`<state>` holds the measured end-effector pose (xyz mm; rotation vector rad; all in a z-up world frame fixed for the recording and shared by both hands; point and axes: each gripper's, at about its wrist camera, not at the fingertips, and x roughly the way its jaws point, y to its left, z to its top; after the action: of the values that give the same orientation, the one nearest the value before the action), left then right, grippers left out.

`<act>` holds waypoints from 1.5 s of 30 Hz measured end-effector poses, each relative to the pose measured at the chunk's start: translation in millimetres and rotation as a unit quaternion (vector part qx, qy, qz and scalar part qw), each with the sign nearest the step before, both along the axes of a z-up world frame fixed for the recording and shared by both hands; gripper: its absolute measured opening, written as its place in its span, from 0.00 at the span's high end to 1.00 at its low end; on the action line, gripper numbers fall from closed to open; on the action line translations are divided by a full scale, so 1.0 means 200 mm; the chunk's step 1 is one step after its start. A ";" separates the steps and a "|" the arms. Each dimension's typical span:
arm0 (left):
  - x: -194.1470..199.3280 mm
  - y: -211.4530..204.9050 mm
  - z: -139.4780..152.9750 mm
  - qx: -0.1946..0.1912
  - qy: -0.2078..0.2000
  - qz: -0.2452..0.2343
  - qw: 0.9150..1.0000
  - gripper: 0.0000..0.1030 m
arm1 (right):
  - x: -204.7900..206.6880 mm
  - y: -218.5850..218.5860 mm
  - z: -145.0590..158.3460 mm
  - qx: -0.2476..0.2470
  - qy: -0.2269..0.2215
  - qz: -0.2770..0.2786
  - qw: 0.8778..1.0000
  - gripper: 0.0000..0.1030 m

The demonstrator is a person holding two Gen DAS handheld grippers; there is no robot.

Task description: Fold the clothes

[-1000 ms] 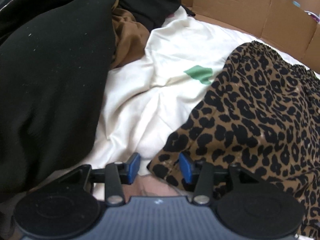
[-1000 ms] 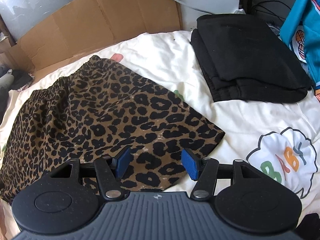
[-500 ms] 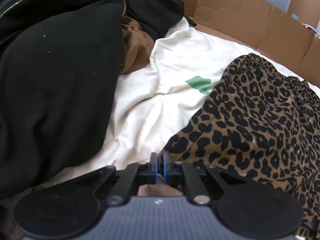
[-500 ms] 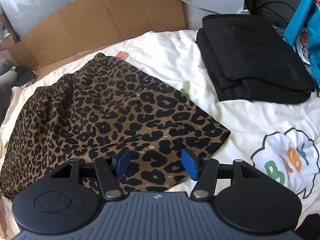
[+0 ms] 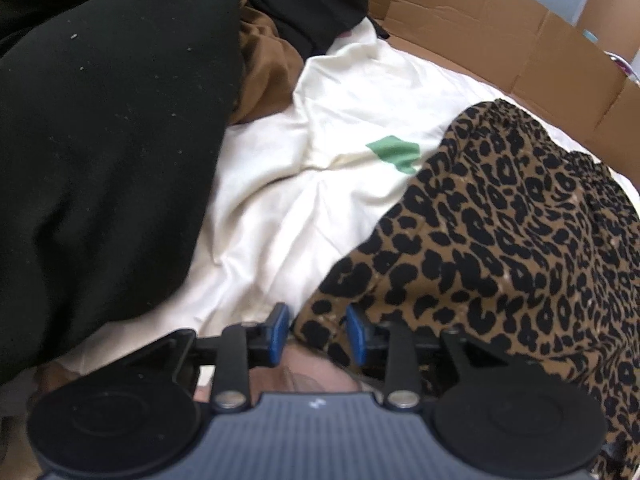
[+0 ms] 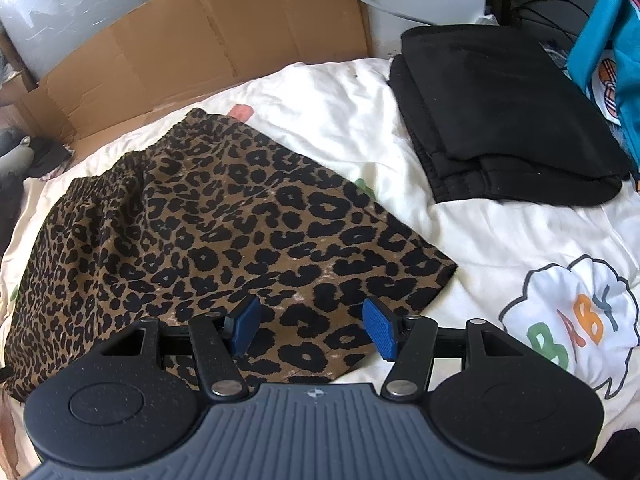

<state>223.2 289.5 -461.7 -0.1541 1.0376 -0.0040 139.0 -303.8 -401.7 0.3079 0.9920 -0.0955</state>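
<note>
Lying flat on the sheet: the leopard shorts (image 6: 224, 232), spread on the white sheet (image 6: 500, 240) between a dark heap and a folded stack.
Black pile: a large black garment (image 5: 100, 140) fills the left of the left wrist view, with a brown cloth (image 5: 264, 68) tucked against its far edge.
Green patch: a green mark (image 5: 394, 152) printed on the sheet, just beside the shorts' left edge.
Shorts, direction: the gathered waistband (image 6: 120, 168) points away toward the cardboard (image 6: 200, 44); the hem lies nearest the grippers.
Shorts, long axis: in the right wrist view it seems to run from the far left waistband down to the near right corner, though the fisheye bends the outline.
Left gripper (image 5: 317, 334): jaws apart, straddling the shorts' near left corner without pinching it.
Right gripper (image 6: 314, 330): jaws wide apart, low over the hem near the right corner; contact cannot be judged.
Folded stack: black clothes (image 6: 500, 120) folded on the sheet, right of the shorts and apart from them.
Cloud print: a cloud with coloured letters (image 6: 572, 320) at the near right.
Change, left: half a second ago these jaws were pressed together at that corner; they have parted again.
Change, right: the jaws stand as wide as before, and the shorts lie much as they did.
</note>
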 end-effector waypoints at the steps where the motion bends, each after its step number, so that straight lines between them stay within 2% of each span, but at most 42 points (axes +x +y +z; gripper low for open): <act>1: -0.01 0.00 0.00 0.003 -0.001 0.000 1.000 0.84 | 0.00 -0.01 0.00 0.000 0.001 -0.003 1.000 0.38; 2: -0.01 -0.01 0.01 0.005 -0.002 0.001 1.000 0.91 | 0.00 -0.01 0.00 0.001 0.002 -0.004 1.000 0.38; 4: -0.03 -0.01 0.03 0.004 -0.005 0.011 1.000 0.97 | -0.01 -0.02 0.00 0.003 0.004 -0.001 1.000 0.38; 8: -0.05 0.02 0.09 -0.014 -0.008 0.030 0.999 0.98 | 0.00 0.00 0.01 0.008 0.005 0.024 1.000 0.38; 11: -0.05 0.01 0.16 -0.020 -0.013 0.027 0.999 0.98 | 0.00 0.03 0.02 0.020 0.005 0.047 0.999 0.38; 12: -0.05 0.01 0.18 -0.023 -0.014 0.027 0.999 0.98 | 0.00 0.04 0.03 0.019 0.006 0.052 0.998 0.33; 13: -0.06 0.01 0.21 -0.028 -0.016 0.027 0.999 0.98 | 0.00 0.05 0.04 0.018 0.005 0.057 0.998 0.22; 15: -0.06 0.01 0.24 -0.041 -0.017 0.033 0.998 0.98 | 0.00 0.08 0.06 0.011 0.000 0.067 0.998 0.09; 17: -0.06 0.01 0.27 -0.055 -0.017 0.037 0.998 0.98 | -0.01 0.11 0.07 0.003 0.000 0.074 0.997 0.05; 23: -0.06 -0.02 0.36 -0.079 -0.022 0.033 0.996 0.98 | -0.01 0.17 0.10 -0.007 0.009 0.092 0.996 0.04; 24: -0.06 -0.03 0.37 -0.083 -0.023 0.032 0.996 0.98 | -0.01 0.18 0.11 -0.009 0.009 0.095 0.995 0.01; 32: -0.05 -0.13 0.48 -0.122 -0.029 0.015 0.992 0.98 | 0.01 0.29 0.21 -0.015 0.000 0.132 0.991 0.00; 40: -0.05 -0.25 0.54 -0.150 -0.024 -0.010 0.988 0.98 | -0.01 0.48 0.31 -0.017 -0.020 0.194 0.981 0.01; 45: -0.05 -0.31 0.55 -0.167 -0.012 -0.023 0.986 0.98 | 0.00 0.58 0.33 0.011 -0.031 0.225 0.974 0.01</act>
<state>213.2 228.4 -352.2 -0.4335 1.0097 -0.2214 138.5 -188.2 -335.1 0.0989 0.9794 0.3359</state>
